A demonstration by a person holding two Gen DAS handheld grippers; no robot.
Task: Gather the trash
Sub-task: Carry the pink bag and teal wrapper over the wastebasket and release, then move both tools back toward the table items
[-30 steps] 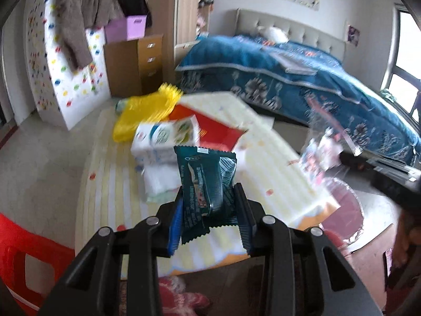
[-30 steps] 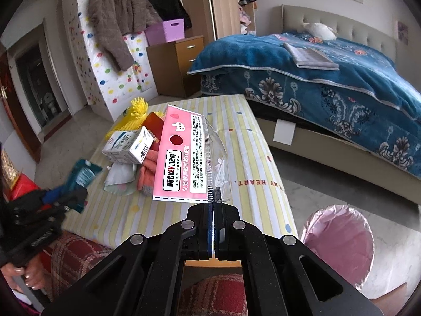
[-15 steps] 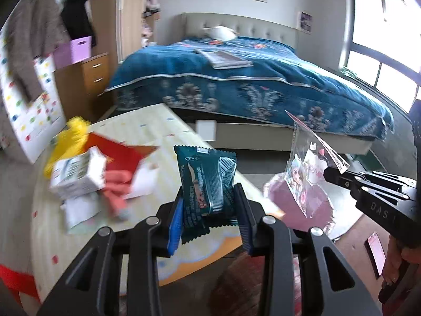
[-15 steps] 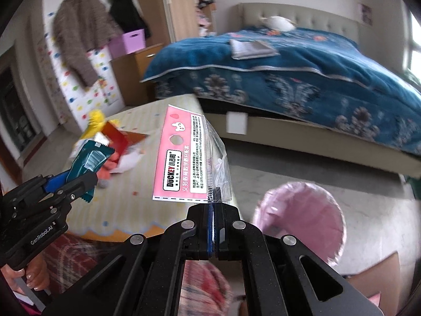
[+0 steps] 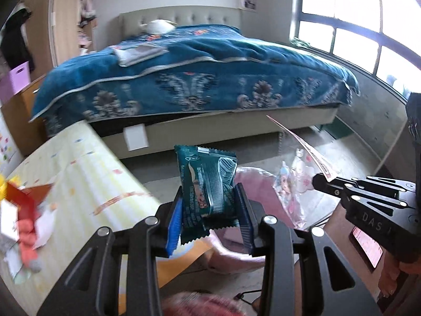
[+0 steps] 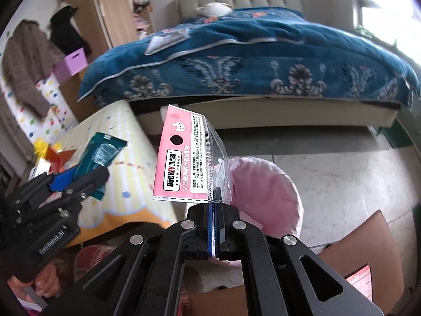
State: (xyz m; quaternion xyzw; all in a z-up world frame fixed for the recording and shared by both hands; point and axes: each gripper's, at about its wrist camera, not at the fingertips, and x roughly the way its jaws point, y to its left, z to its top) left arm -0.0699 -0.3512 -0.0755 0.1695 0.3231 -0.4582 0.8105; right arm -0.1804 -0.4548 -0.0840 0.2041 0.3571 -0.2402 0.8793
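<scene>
- The step in hand looks like the carry to the bin: both pieces of trash are off the table and held up over the floor.
- The left gripper (image 5: 209,220) has its blue pads pressed against a green snack wrapper (image 5: 208,184), which stands upright between them.
- The right gripper (image 6: 214,233) is pinched nearly flat on the bottom corner of a pink-and-clear packet (image 6: 188,155), which sticks up above the fingers.
- The pink bin (image 6: 265,187) sits on the floor just beyond the table's corner, mouth open and facing up; from the right wrist view the packet hangs in front of its near left rim.
- Next, I'd say each gripper needs to reach out over the bin's mouth and let go; the flat packet may drift, so a low release seems safer.
- The table (image 6: 126,158) edge with its orange trim lies to the left, and more trash (image 5: 26,218) waits on it.
- The bed (image 6: 236,60) frame runs behind the bin with a strip of bare floor between.
- The two grippers are near each other, so they could bump when both crowd the bin.
</scene>
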